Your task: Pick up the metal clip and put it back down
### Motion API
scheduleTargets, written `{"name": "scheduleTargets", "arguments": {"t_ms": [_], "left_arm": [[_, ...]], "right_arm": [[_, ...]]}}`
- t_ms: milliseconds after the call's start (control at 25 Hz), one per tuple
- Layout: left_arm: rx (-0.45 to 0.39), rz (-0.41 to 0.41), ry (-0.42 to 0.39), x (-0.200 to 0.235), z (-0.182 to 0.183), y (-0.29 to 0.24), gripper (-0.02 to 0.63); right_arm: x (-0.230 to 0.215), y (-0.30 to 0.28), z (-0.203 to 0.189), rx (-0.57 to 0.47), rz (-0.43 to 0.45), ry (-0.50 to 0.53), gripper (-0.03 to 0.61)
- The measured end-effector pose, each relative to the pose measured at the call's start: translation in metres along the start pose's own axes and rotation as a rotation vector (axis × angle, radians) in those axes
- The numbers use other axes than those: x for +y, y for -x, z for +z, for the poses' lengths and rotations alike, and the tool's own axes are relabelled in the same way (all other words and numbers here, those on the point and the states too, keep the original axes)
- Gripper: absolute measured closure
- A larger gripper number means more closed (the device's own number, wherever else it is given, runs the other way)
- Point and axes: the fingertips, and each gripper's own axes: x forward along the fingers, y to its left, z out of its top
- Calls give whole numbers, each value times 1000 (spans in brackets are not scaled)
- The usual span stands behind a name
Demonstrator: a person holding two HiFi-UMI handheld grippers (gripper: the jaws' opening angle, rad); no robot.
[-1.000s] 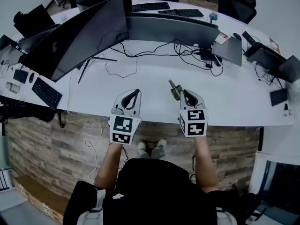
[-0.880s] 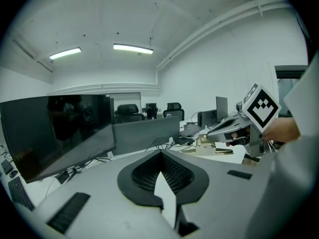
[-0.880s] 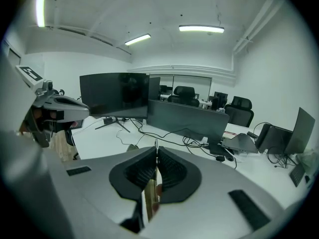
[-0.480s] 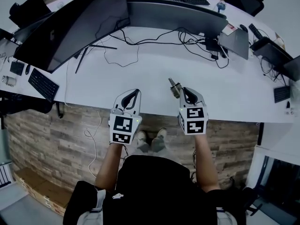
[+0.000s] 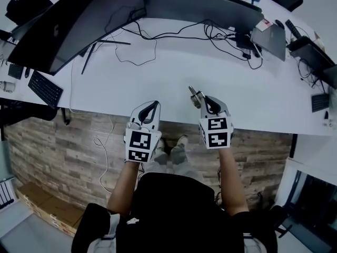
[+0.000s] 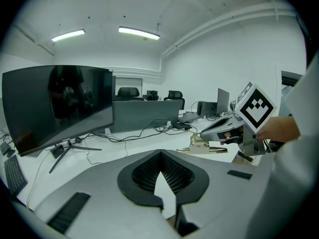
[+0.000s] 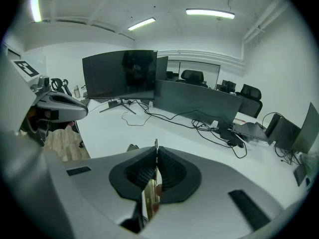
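My right gripper (image 5: 204, 100) is shut on the metal clip (image 5: 195, 95), a small brass-and-steel piece that sticks out ahead of the jaws. It hangs just over the near edge of the white desk (image 5: 174, 73). In the right gripper view the clip (image 7: 150, 192) stands edge-on between the closed pads. In the left gripper view it (image 6: 210, 147) juts out under the right gripper (image 6: 203, 136). My left gripper (image 5: 152, 105) hovers beside it on the left, shut with nothing between its pads (image 6: 160, 153).
Two large curved monitors (image 5: 84, 20) stand at the back of the desk, with black cables (image 5: 158, 36) running in front of them. A keyboard (image 5: 45, 88) lies far left and a laptop (image 5: 271, 38) at the right. Wooden floor (image 5: 63, 152) shows below the desk edge.
Both grippers have sunk together toward the desk's near edge. The right one is still holding the clip, and the left is still shut and empty.
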Motion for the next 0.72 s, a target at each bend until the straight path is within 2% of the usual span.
{"name": "scheduleTargets", "arguments": {"t_ms": [720], "left_arm": [[92,-3,41,-4,-58,-14,604]], "right_arm": [[22,-56,-57,115,80,56,549]]}}
